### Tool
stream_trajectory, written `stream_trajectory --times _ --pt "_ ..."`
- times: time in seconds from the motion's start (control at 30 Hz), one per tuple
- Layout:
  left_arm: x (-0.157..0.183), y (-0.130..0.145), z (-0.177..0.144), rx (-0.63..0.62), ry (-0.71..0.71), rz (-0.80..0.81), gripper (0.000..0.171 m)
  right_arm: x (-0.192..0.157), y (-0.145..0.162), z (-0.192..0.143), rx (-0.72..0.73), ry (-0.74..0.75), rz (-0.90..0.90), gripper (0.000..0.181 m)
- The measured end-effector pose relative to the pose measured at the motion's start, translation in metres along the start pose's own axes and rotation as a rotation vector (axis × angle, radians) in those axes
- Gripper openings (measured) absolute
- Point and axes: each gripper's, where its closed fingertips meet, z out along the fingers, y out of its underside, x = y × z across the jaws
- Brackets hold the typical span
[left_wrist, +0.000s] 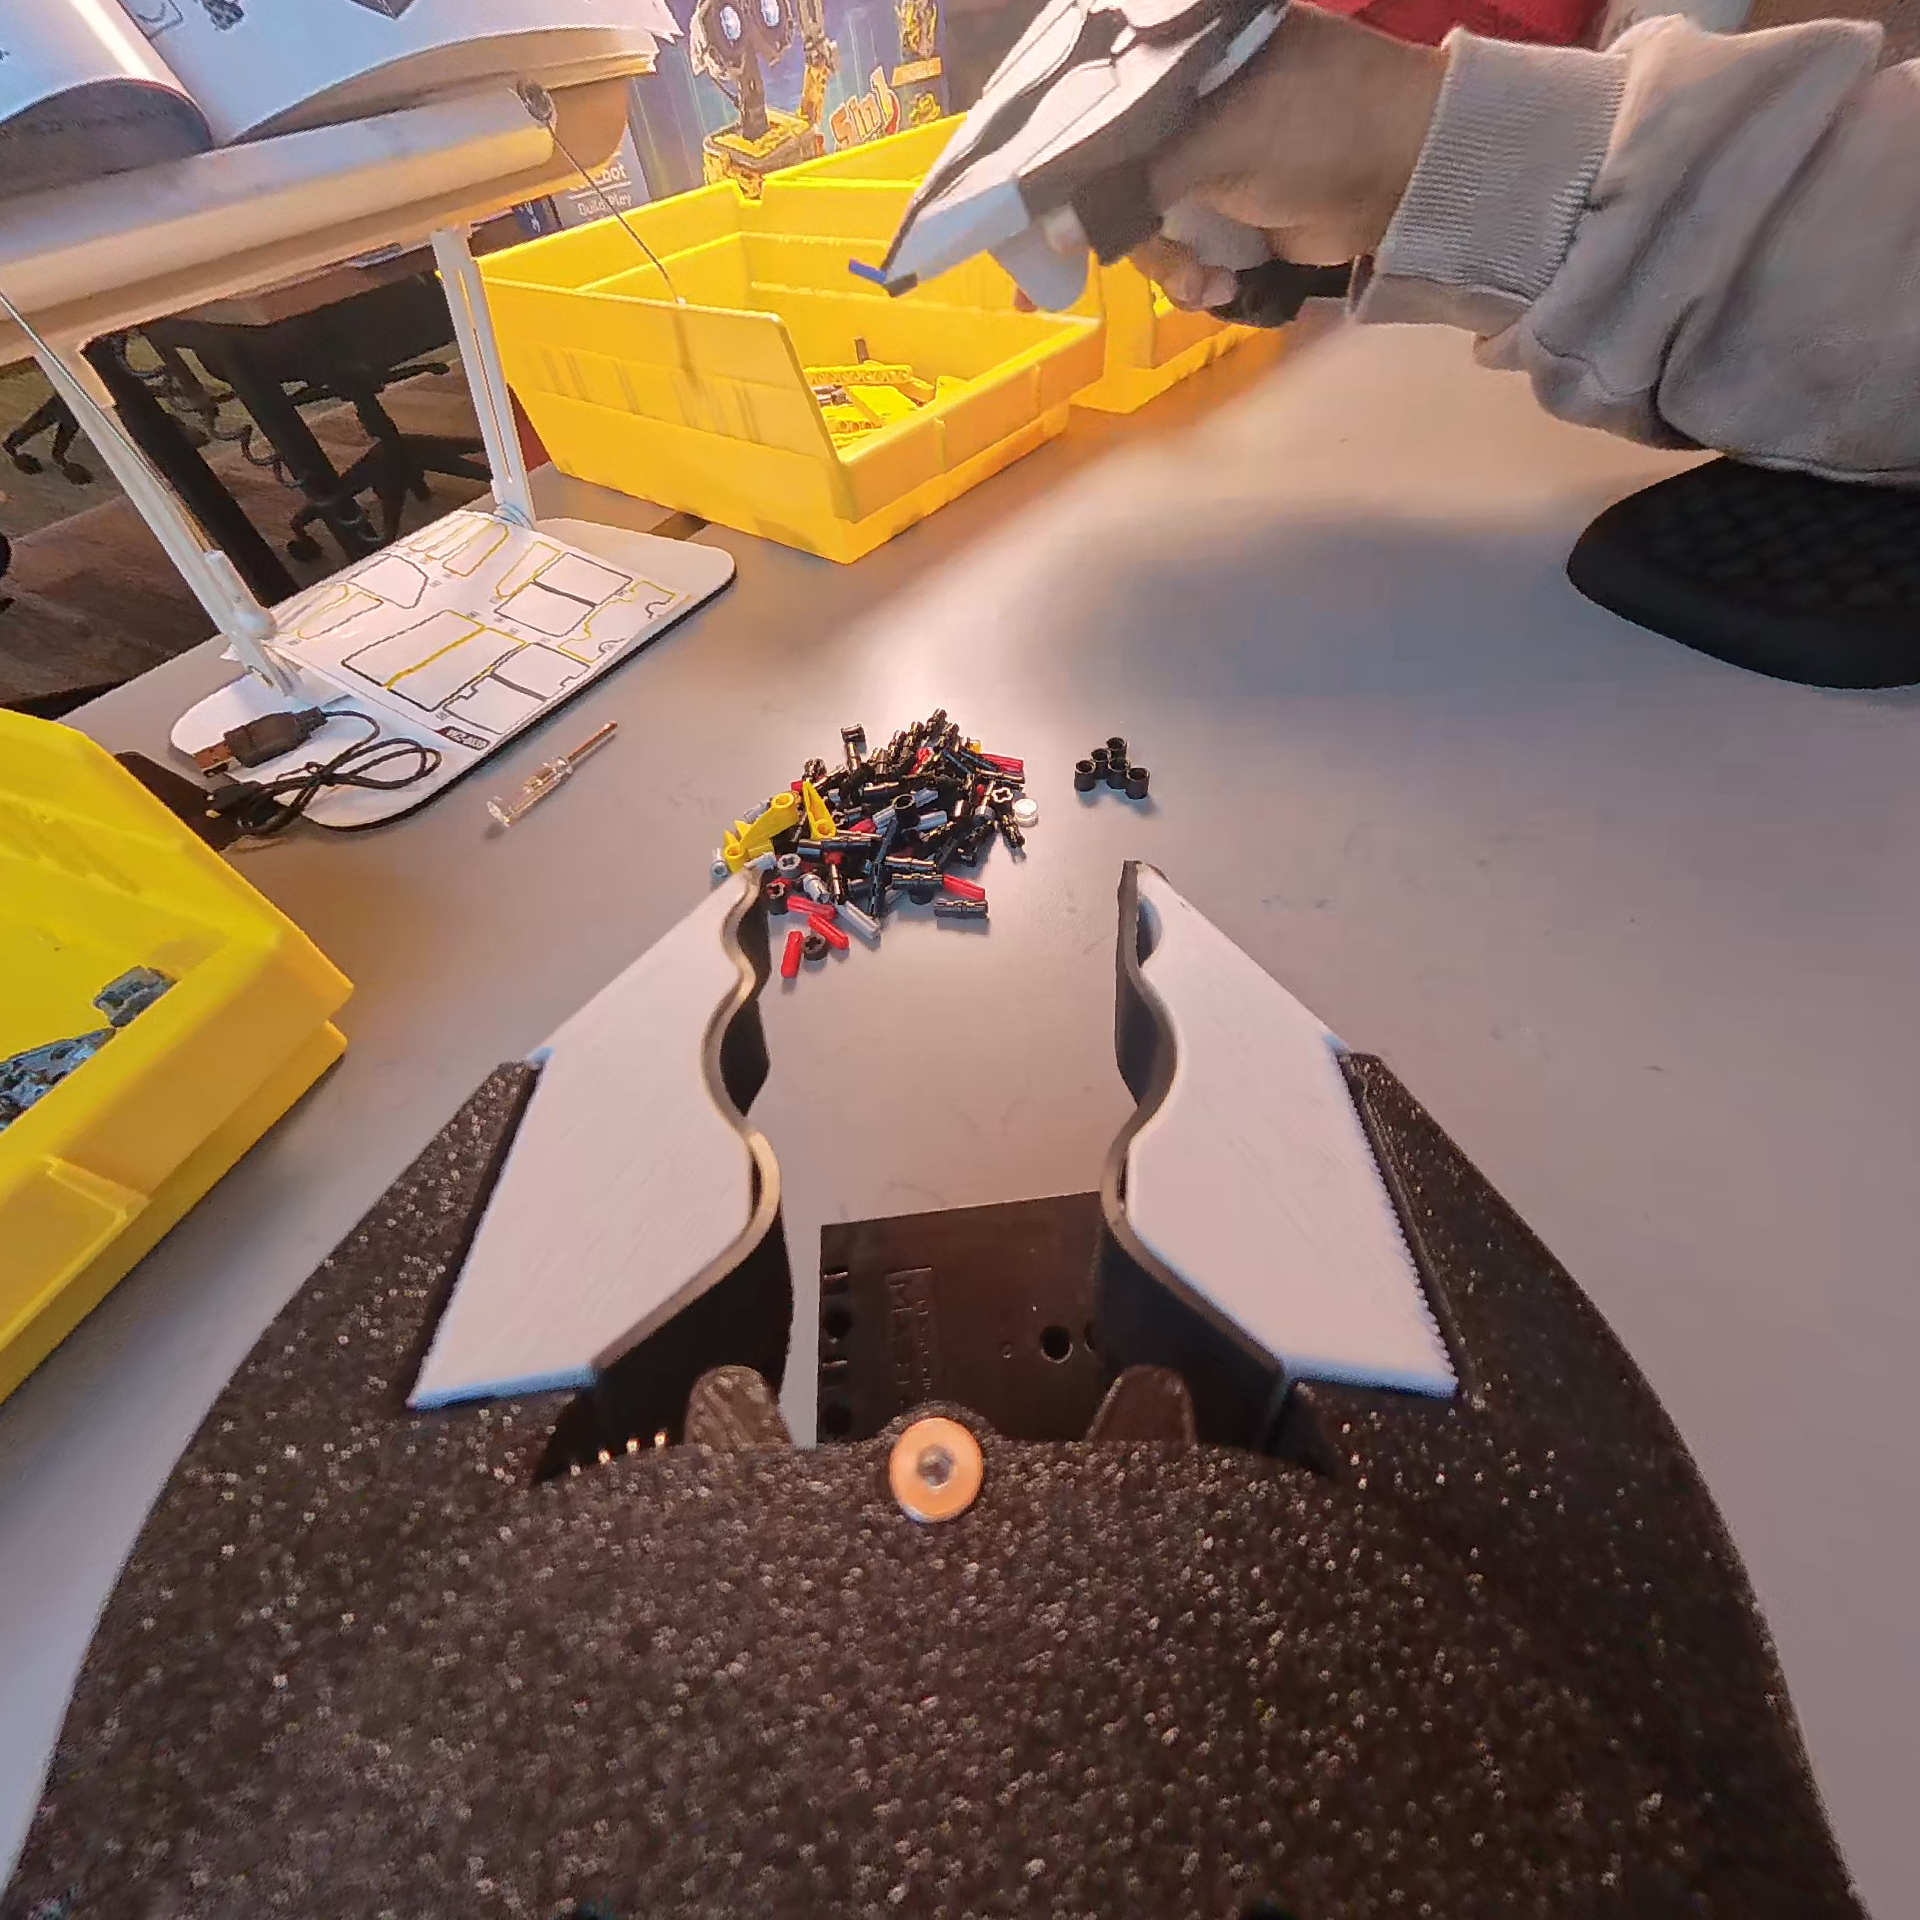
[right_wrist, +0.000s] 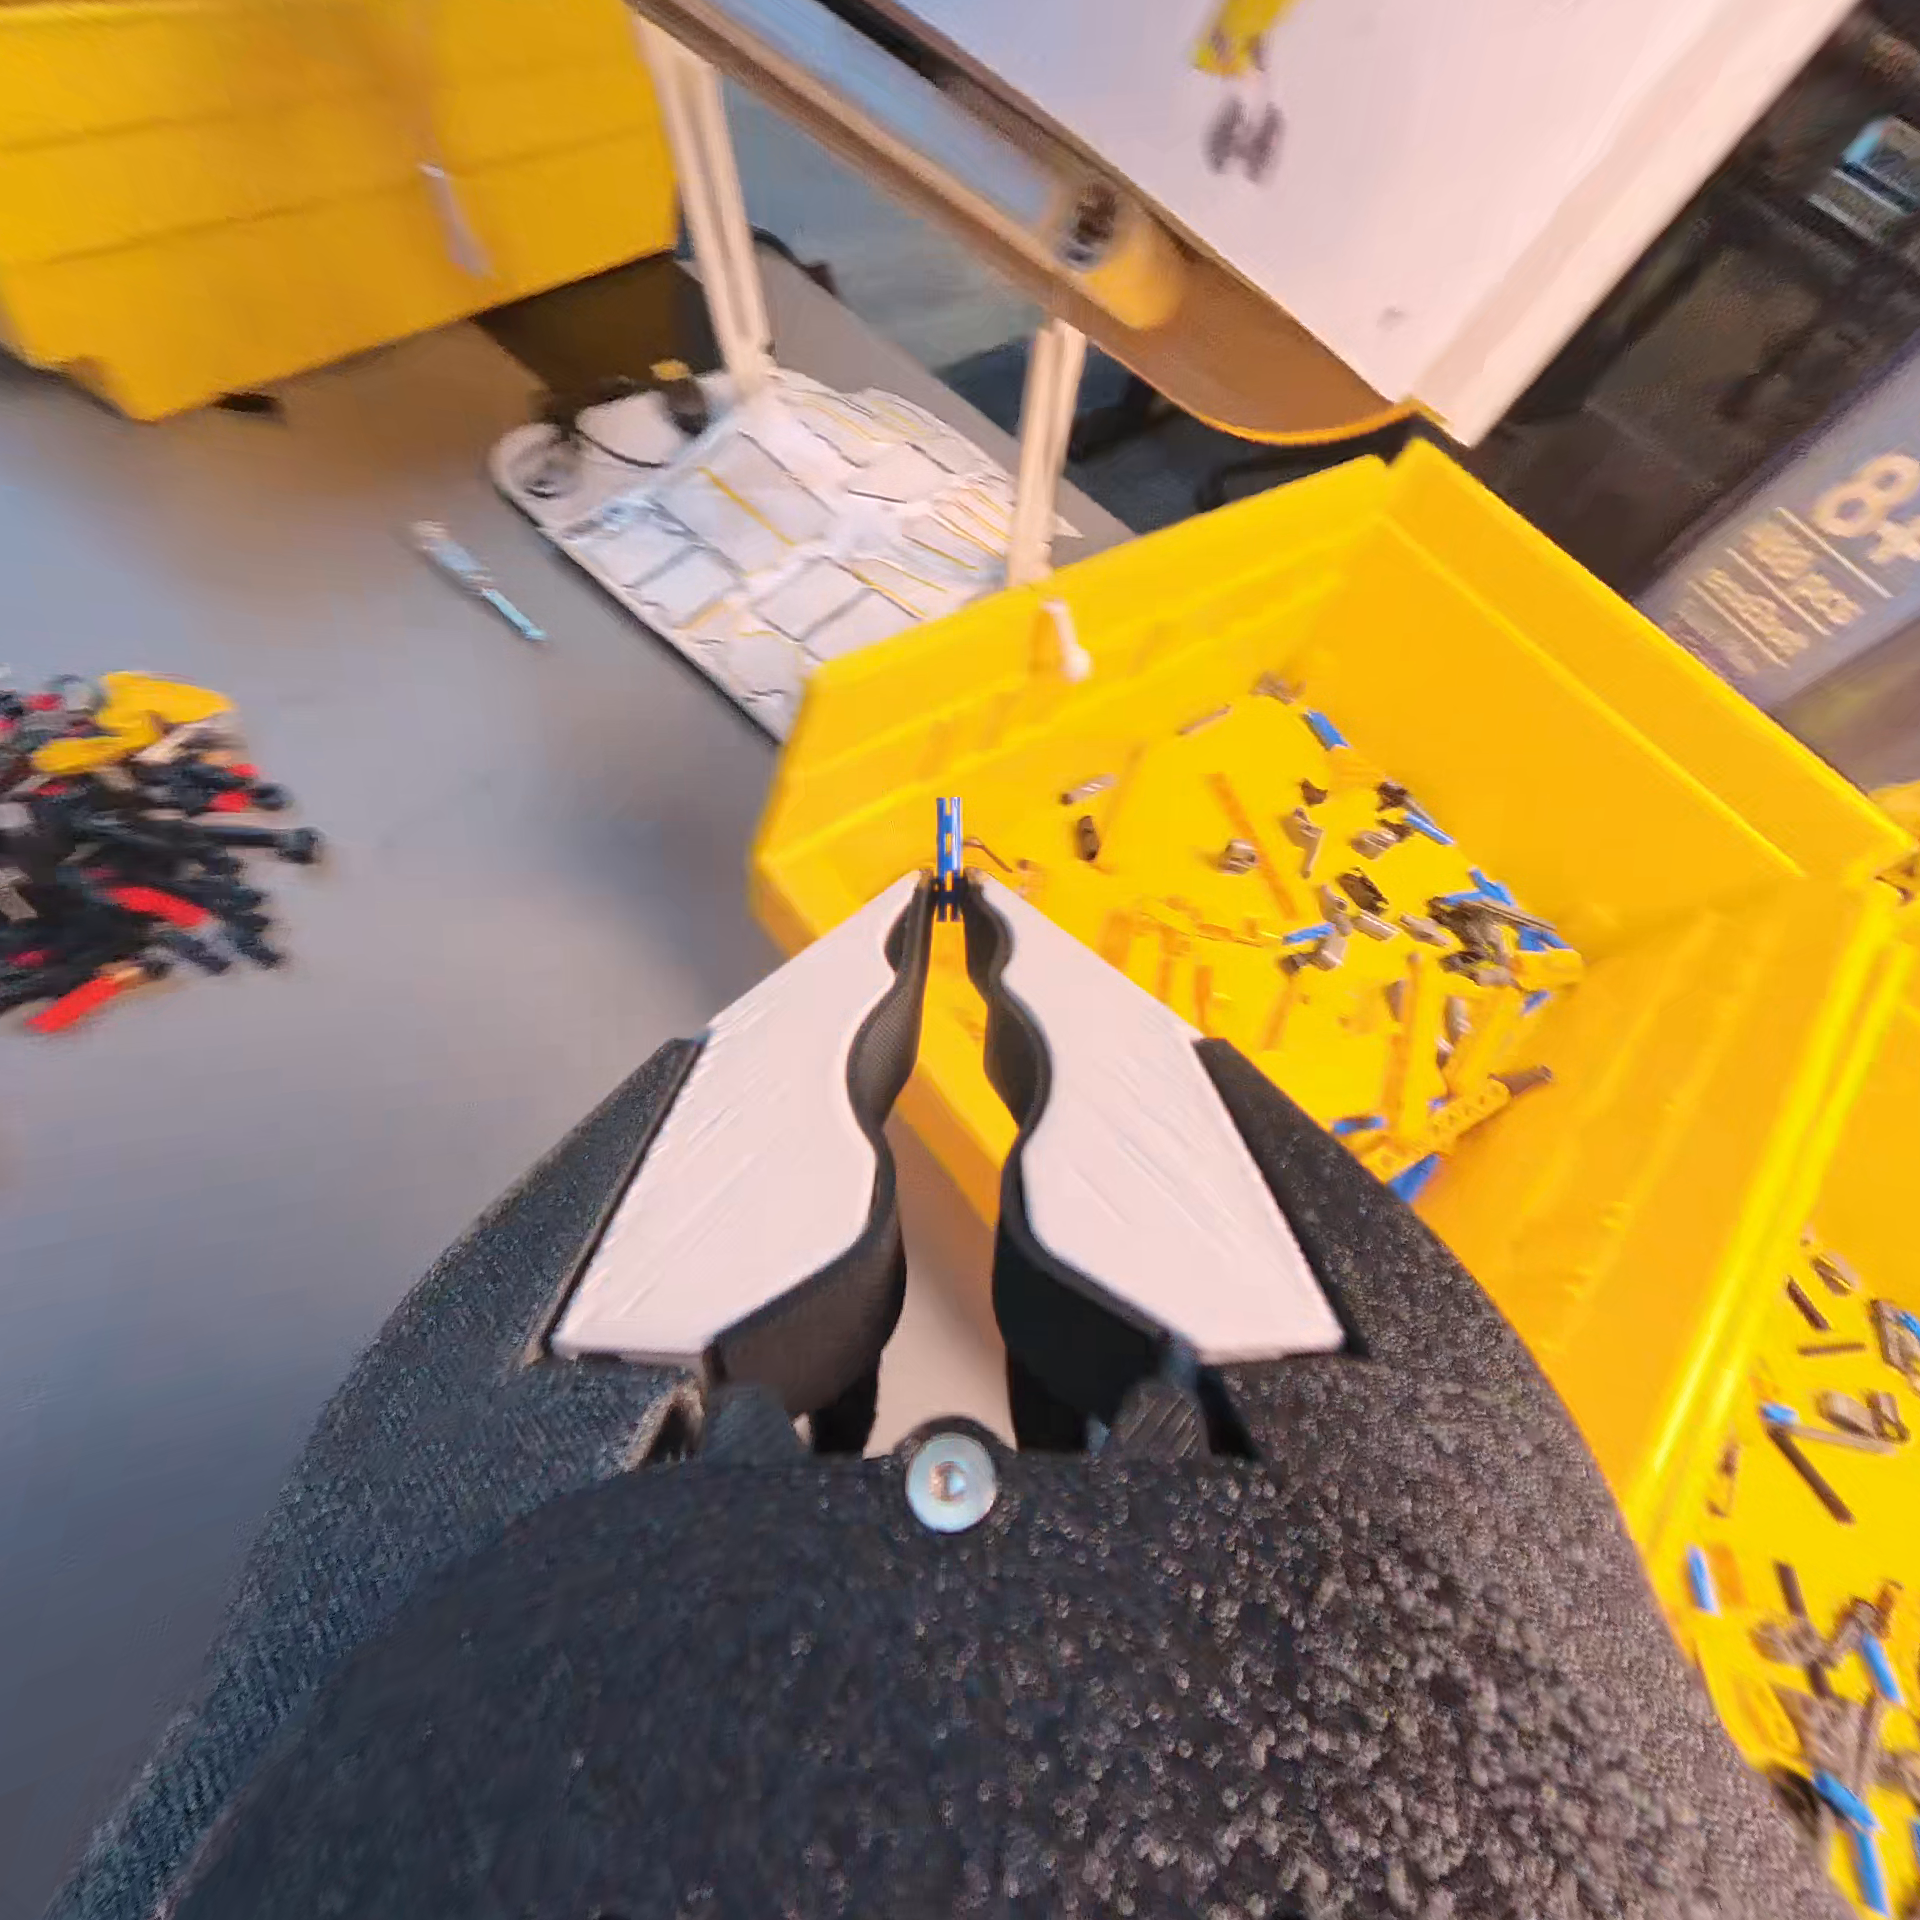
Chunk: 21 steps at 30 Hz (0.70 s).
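My left gripper (left_wrist: 940, 883) is open and empty, low over the grey table, just in front of a pile of small black, red, grey and yellow plastic pins (left_wrist: 883, 831). A black connector piece (left_wrist: 1112, 771) lies to the right of the pile. My right gripper (right_wrist: 948, 883) is shut on a small blue pin (right_wrist: 948, 836) and holds it over the near rim of a yellow bin (right_wrist: 1538, 665) that holds several loose blue, grey and yellow parts. The right gripper also shows in the left wrist view (left_wrist: 894, 272), with the blue pin (left_wrist: 864, 270) at its tip.
A second yellow bin (left_wrist: 156, 997) stands at the left edge. A white stand (left_wrist: 468, 644) holds an open booklet (left_wrist: 312, 62) above a printed sheet, with a black cable (left_wrist: 312, 764). A small screwdriver (left_wrist: 551, 774) lies near the pile. A black round pad (left_wrist: 1766, 571) lies right. Left tips to right tips: about 30 cm. The black connector piece (left_wrist: 1112, 771) is about 12 cm from my left fingertips and 25 cm from my right.
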Motion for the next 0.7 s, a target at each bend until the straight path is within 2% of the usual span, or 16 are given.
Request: stream_trajectory --times 0.13,0.17,0.33,0.4,0.5,0.7 --pt "-0.002 0.000 -0.001 -0.001 -0.006 -0.008 0.066 0.051 0.017 0.023 -0.062 0.224 0.011 0.007" --pt "-0.002 0.000 -0.001 -0.001 -0.007 -0.009 0.066 0.058 0.019 0.026 -0.062 0.273 0.013 0.018" --pt "-0.002 -0.001 -0.002 0.003 -0.003 -0.007 0.066 0.048 -0.005 0.008 0.074 0.303 -0.048 0.024" --pt "-0.002 -0.001 -0.002 0.004 0.001 -0.010 0.066 0.028 -0.020 -0.004 0.145 0.227 -0.059 0.024" --pt "-0.002 -0.001 -0.002 0.002 -0.003 -0.005 0.067 -0.024 -0.030 -0.014 0.190 0.023 -0.022 0.024" --pt "-0.011 0.003 -0.007 -0.033 -0.027 0.024 0.071 -0.140 -0.028 -0.025 0.209 -0.293 -0.052 0.025"
